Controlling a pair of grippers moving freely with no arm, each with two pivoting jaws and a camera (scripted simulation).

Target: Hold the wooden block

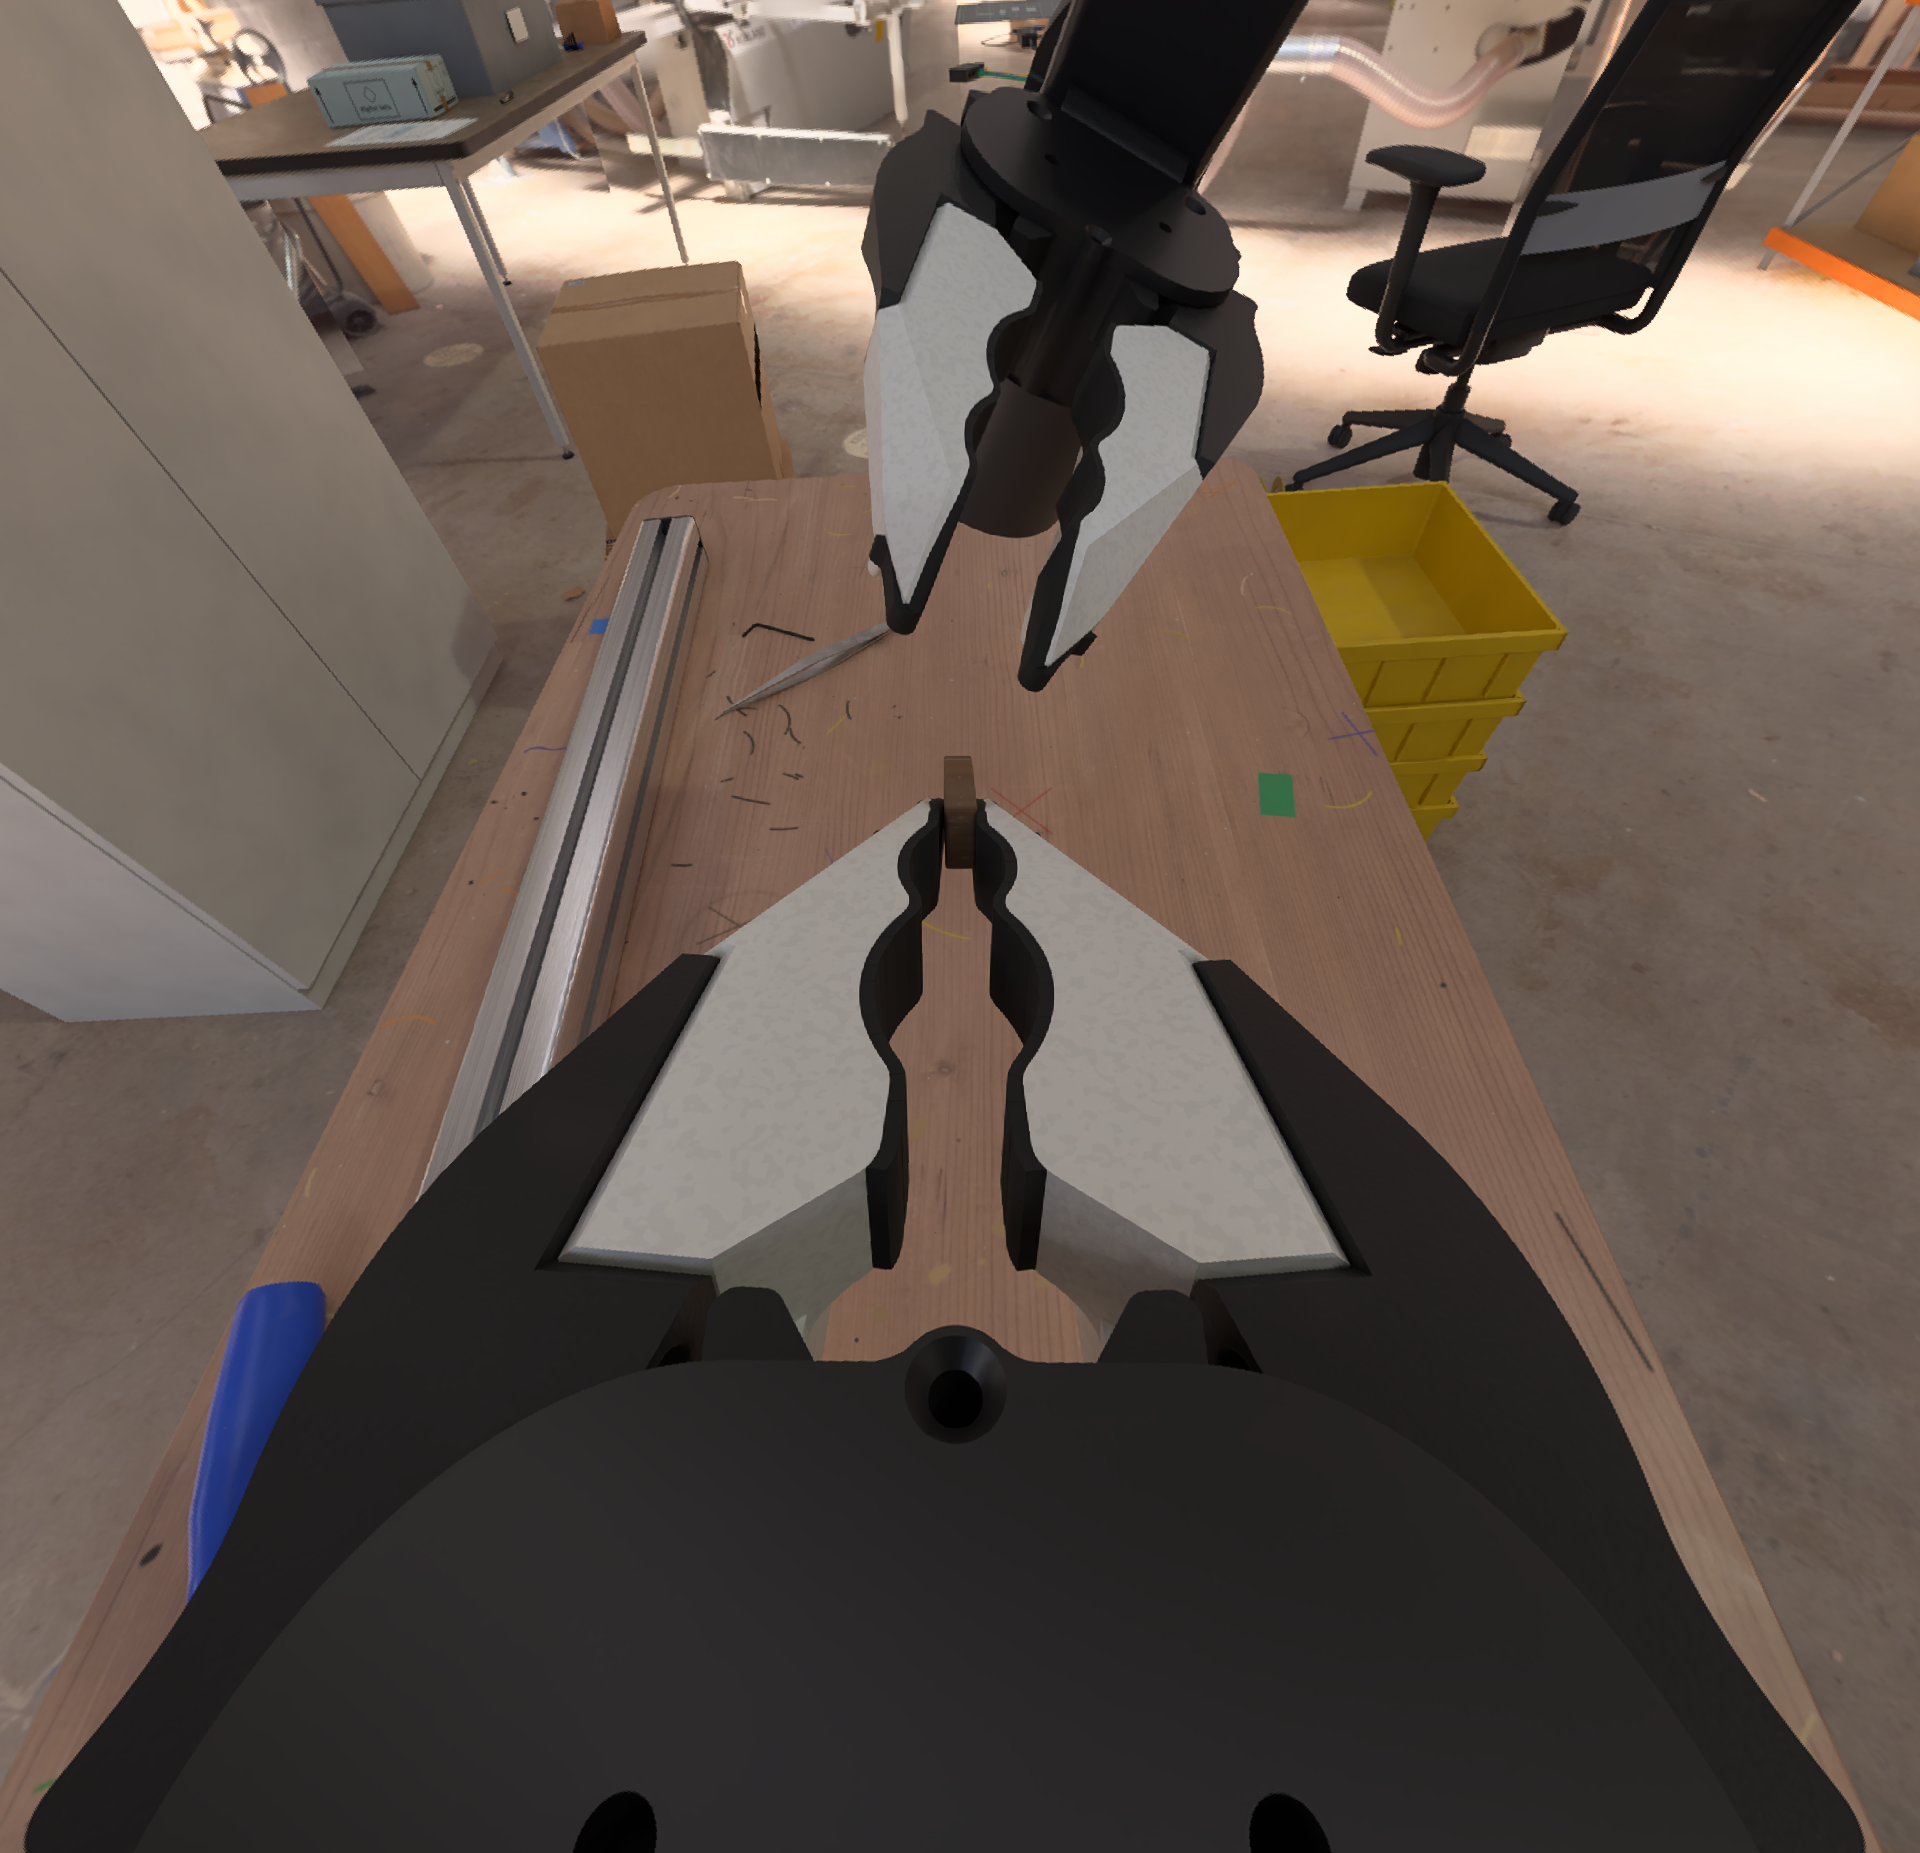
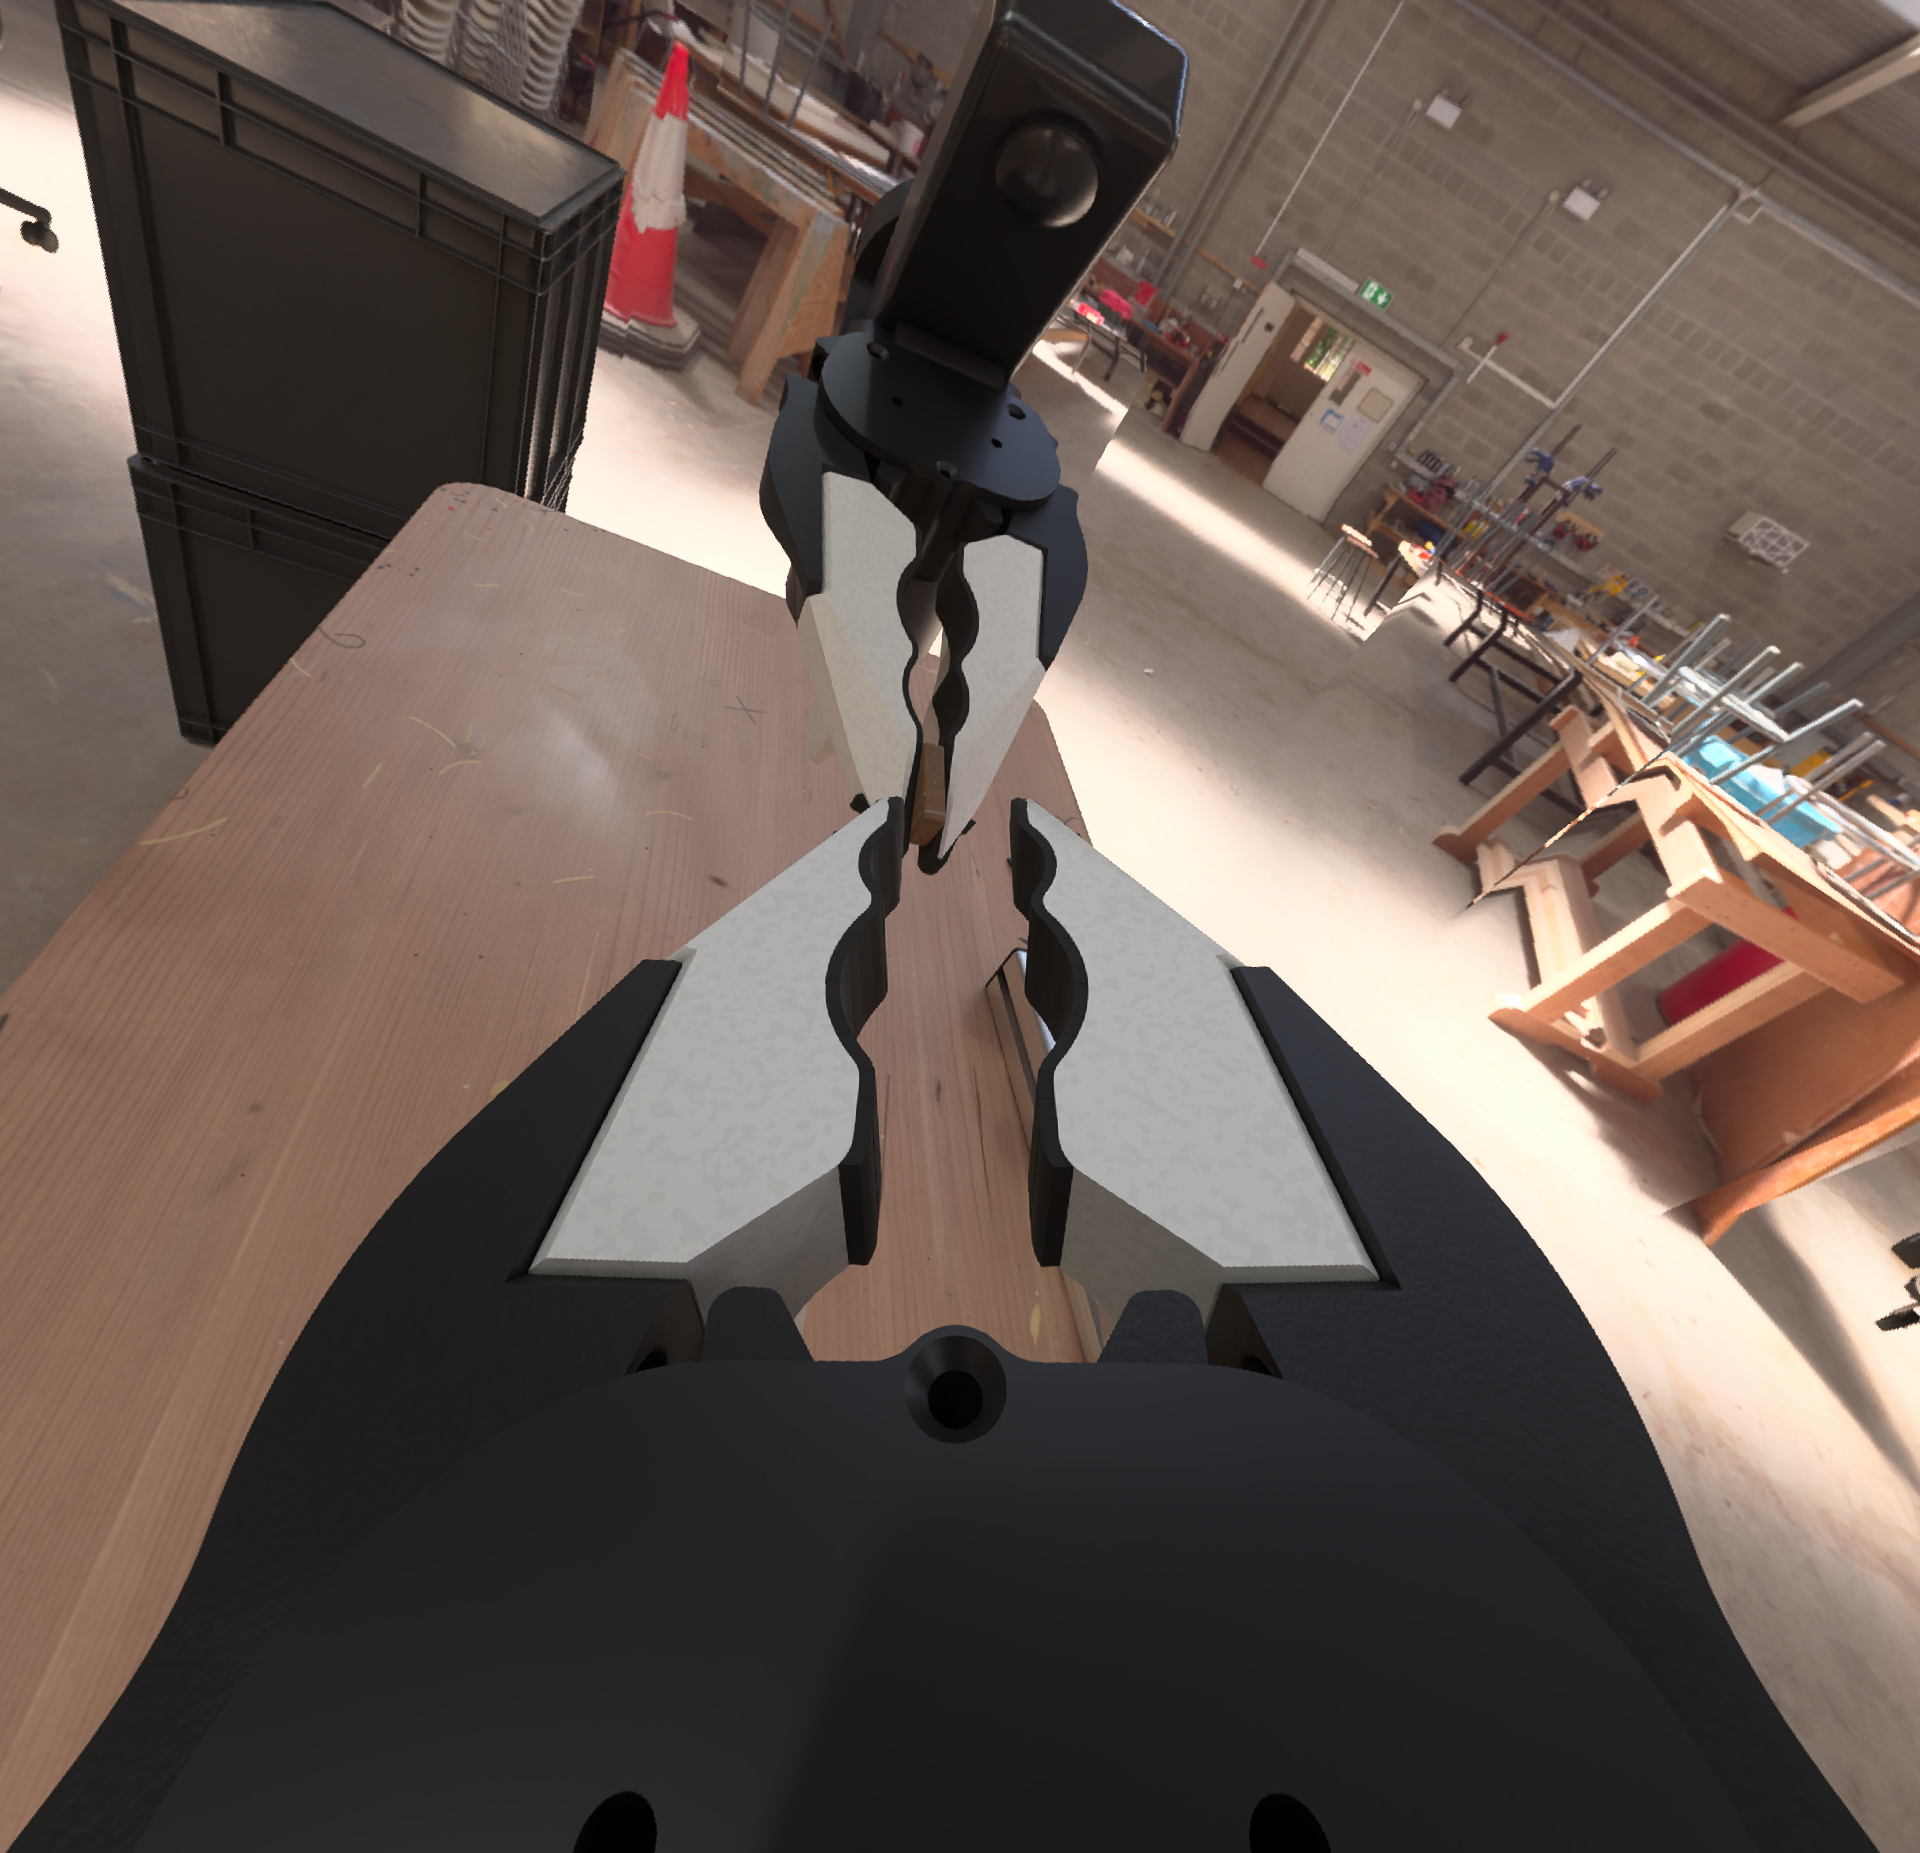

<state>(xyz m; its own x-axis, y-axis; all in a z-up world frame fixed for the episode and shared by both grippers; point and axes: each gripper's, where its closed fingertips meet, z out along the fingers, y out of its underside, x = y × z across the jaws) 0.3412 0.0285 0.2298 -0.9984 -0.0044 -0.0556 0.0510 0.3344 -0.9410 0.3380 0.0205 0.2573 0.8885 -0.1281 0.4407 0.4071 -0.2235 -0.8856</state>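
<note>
From the left wrist view, the left gripper [image 1: 957,816] has its jaws drawn nearly together, pinching the wooden block [image 1: 958,811] at their very tips; the block stands on edge, thin and brown. Beyond the block the right gripper [image 1: 966,650] hangs tips-down over the counter [image 1: 1195,920] with its jaws parted and nothing between them. On the counter, left of the block, lie a metal rail [image 1: 582,868], tweezers [image 1: 805,671] and a small hex key [image 1: 774,631]; a green patch [image 1: 1276,794] sits to the block's right. A stack of yellow bins [image 1: 1423,619] stands off the counter's far right corner, a cardboard box [image 1: 665,390] and an office chair [image 1: 1507,276] behind.

From the right wrist view, the right gripper [image 2: 951,816] shows its jaws apart and empty. Just past their tips the left gripper [image 2: 935,837] points down, clamped on the wooden block [image 2: 928,804] close above the counter [image 2: 416,816]. Black crates [image 2: 332,328] stand beyond the counter's far left, a traffic cone [image 2: 655,193] behind them.
</note>
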